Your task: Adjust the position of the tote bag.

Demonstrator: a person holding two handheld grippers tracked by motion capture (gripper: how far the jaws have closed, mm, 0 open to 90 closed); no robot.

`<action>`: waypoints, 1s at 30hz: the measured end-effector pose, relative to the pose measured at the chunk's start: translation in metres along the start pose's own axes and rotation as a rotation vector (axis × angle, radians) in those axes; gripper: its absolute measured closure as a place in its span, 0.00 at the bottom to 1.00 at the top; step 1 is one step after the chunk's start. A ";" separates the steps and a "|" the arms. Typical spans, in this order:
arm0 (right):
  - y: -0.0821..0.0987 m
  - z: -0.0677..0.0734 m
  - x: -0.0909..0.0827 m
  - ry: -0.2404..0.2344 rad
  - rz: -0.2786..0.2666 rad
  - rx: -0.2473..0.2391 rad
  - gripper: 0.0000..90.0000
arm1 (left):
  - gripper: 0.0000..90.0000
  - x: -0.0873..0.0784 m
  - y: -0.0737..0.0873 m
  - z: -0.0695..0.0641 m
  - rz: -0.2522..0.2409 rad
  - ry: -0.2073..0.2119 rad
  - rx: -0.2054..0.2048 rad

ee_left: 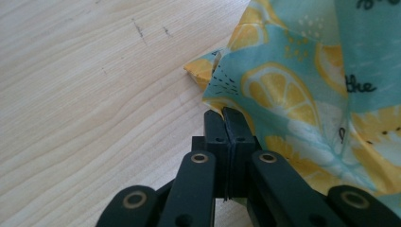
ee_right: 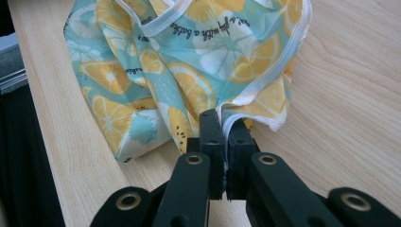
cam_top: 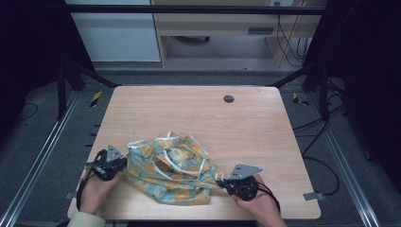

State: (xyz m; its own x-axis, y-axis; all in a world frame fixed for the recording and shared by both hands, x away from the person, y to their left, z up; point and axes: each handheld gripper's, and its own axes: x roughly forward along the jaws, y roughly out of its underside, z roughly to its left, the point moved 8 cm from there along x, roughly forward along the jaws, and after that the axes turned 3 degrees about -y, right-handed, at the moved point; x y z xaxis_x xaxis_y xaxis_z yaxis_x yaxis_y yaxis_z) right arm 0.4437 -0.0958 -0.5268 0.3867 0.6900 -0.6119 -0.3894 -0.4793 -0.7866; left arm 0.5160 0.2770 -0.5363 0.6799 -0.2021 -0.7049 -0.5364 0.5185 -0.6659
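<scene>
Cloth (cam_top: 172, 169) with a teal ground and a print of orange and yellow citrus slices lies crumpled on the wooden table (cam_top: 198, 113), close to the near edge and a little left of the middle of it. White trim runs along its hems and loops across the top of the heap.

At the cloth's left end, the left gripper (cam_top: 119, 164) is held in the person's left hand (cam_top: 94, 189), not far from the near left corner of the table. In the left gripper view its two black jaws are pressed together, and a fold of the printed fabric (ee_left: 283, 90) is pinched between the tips.

At the cloth's right end, the right gripper (cam_top: 222, 182) is held in the right hand (cam_top: 257, 201), near the near edge of the table. In the right gripper view the jaws are closed on the white-trimmed hem (ee_right: 236, 113), which goes down between the two tips.

Between the two grippers the cloth rests on the table in loose folds, not stretched. Near the far edge of the table, a small dark round hole (cam_top: 229, 99) is set in the wood, well apart from the cloth.
</scene>
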 end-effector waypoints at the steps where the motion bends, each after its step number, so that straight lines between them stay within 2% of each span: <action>1: 0.000 0.000 0.000 0.003 0.000 -0.001 0.98 | 1.00 0.000 0.000 0.000 0.000 0.000 0.000; 7: 0.000 -0.002 0.000 0.002 -0.003 0.004 0.98 | 1.00 0.000 0.001 0.000 0.002 -0.002 -0.001; 10: 0.000 -0.002 -0.001 0.017 0.001 -0.002 0.96 | 0.96 0.000 0.000 -0.002 -0.012 0.026 -0.014; 11: -0.002 -0.001 -0.004 0.032 -0.017 -0.008 0.87 | 0.91 -0.001 0.000 -0.002 -0.022 0.031 -0.026; 12: -0.002 -0.001 -0.004 0.032 -0.017 -0.008 0.87 | 0.91 -0.003 -0.001 -0.001 -0.033 0.023 -0.032; 13: -0.004 -0.001 -0.005 0.044 -0.029 -0.005 0.80 | 0.87 -0.005 -0.003 0.000 -0.049 0.017 -0.045; 14: -0.005 -0.003 -0.009 0.067 -0.042 0.016 0.65 | 0.80 -0.010 -0.006 0.001 -0.080 0.013 -0.072; 15: -0.005 -0.005 -0.011 0.082 -0.048 0.030 0.58 | 0.76 -0.010 -0.006 0.001 -0.080 0.013 -0.072; 18: -0.004 -0.006 -0.016 0.096 -0.064 0.040 0.50 | 0.68 -0.017 -0.009 -0.001 -0.124 0.014 -0.104; 19: -0.004 -0.007 -0.020 0.105 -0.078 0.049 0.40 | 0.63 -0.019 -0.010 -0.001 -0.134 0.018 -0.108; 21: -0.004 -0.007 -0.022 0.112 -0.083 0.053 0.37 | 0.58 -0.023 -0.012 -0.003 -0.148 0.024 -0.112; 22: -0.005 -0.008 -0.026 0.117 -0.099 0.061 0.29 | 0.56 -0.024 -0.013 -0.004 -0.156 0.029 -0.119; 23: -0.005 -0.008 -0.026 0.117 -0.099 0.061 0.29 | 0.56 -0.025 -0.014 -0.004 -0.166 0.033 -0.126; 25: -0.006 -0.008 -0.028 0.113 -0.113 0.082 0.22 | 0.52 -0.030 -0.017 -0.007 -0.189 0.049 -0.129; 27: -0.007 -0.008 -0.028 0.116 -0.119 0.083 0.20 | 0.51 -0.031 -0.018 -0.008 -0.200 0.054 -0.131; 28: -0.009 -0.008 -0.030 0.112 -0.125 0.100 0.15 | 0.47 -0.033 -0.019 -0.009 -0.209 0.058 -0.131; 30: -0.010 -0.007 -0.032 0.108 -0.133 0.109 0.14 | 0.45 -0.039 -0.022 -0.012 -0.238 0.075 -0.137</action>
State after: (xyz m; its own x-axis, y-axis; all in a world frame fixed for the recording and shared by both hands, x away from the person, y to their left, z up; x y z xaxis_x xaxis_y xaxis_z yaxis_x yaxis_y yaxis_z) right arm 0.4415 -0.1167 -0.5000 0.5260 0.6779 -0.5136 -0.4147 -0.3228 -0.8508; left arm 0.4953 0.2634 -0.4966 0.7585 -0.3682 -0.5377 -0.4322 0.3333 -0.8379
